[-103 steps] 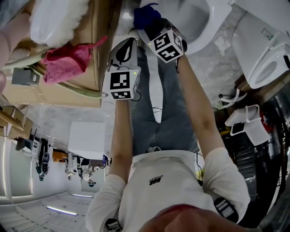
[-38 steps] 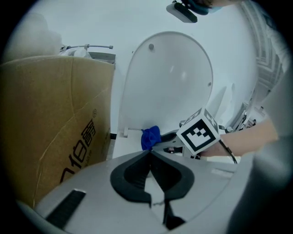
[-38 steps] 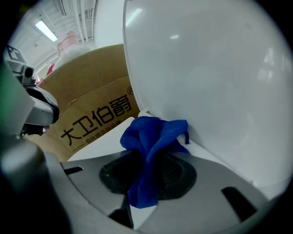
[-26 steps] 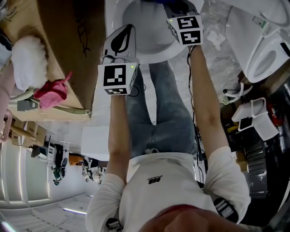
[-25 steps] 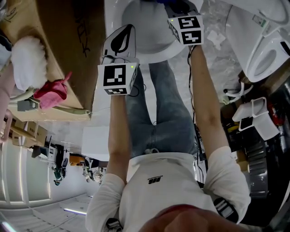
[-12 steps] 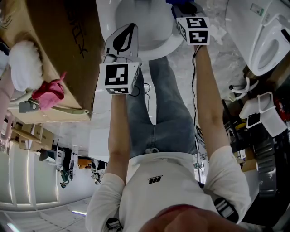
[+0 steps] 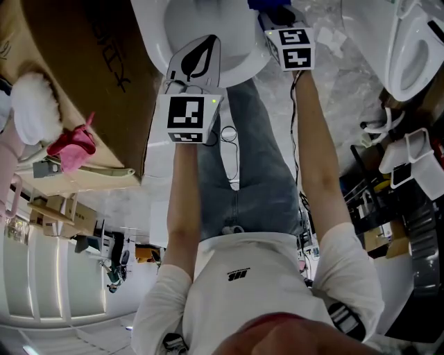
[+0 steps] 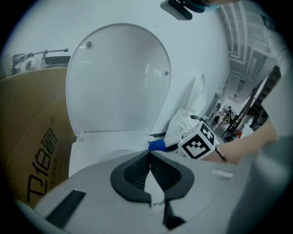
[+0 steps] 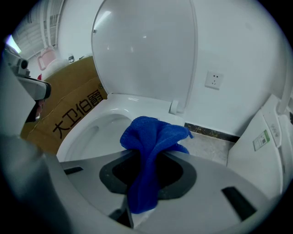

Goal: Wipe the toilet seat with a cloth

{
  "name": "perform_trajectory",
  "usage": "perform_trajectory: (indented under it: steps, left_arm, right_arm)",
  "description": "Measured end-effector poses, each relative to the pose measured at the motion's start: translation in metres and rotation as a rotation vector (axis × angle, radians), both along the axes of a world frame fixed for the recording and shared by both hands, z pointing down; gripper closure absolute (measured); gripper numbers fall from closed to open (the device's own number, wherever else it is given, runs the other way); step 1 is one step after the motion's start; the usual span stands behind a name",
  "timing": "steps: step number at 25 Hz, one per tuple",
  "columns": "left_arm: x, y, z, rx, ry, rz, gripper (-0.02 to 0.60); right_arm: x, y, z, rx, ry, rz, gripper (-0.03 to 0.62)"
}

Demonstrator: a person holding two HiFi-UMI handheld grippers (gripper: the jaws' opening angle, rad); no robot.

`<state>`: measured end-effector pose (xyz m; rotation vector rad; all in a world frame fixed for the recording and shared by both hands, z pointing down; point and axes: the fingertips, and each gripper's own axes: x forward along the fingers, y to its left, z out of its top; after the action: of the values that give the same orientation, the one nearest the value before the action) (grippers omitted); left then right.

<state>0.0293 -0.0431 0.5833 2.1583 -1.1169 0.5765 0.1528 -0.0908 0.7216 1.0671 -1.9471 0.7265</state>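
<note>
The white toilet [image 7: 208,24] is at the top of the head view, its lid [image 8: 119,77] raised against the wall. My right gripper [image 9: 151,157] is shut on a blue cloth [image 9: 153,139], which bunches out past the jaws just above the seat rim [image 9: 107,107] on the bowl's right side. In the head view the right gripper [image 7: 275,14] is at the top edge with the blue cloth [image 7: 266,4] beyond it. My left gripper [image 7: 207,41] hovers over the front of the bowl, shut and holding nothing; in the left gripper view its jaws meet at the left gripper [image 8: 149,153].
A big cardboard box [image 7: 90,76] stands tight against the toilet's left side, with a pink cloth [image 7: 69,147] and a white fluffy thing [image 7: 31,114] beside it. A second toilet [image 7: 413,41] and white containers [image 7: 409,163] stand to the right. A wall socket [image 9: 213,81] is behind.
Both grippers have drifted a little while the head view swung, so the bowl now sits more to the left. The right gripper still holds the cloth; the left stays shut.
</note>
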Motion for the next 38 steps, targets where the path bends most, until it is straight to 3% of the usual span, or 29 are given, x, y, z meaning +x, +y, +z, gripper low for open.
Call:
perform_trajectory:
  steps: [14, 19, 28, 38]
  left_arm:
    - [0.020, 0.032, -0.017, 0.014, 0.001, 0.116, 0.571]
    - [0.016, 0.045, -0.040, 0.031, -0.001, 0.155, 0.571]
    - [-0.013, 0.075, -0.129, 0.071, -0.008, 0.180, 0.571]
    - [-0.060, 0.074, -0.266, 0.208, 0.015, 0.153, 0.571]
  right_arm:
    - [0.011, 0.084, -0.002, -0.081, 0.037, 0.034, 0.502]
    - [0.008, 0.121, -0.030, -0.076, 0.027, 0.072, 0.502]
    - [-0.021, 0.152, -0.148, 0.036, -0.021, 0.087, 0.502]
    - [-0.065, 0.140, -0.331, 0.246, -0.052, 0.038, 0.500]
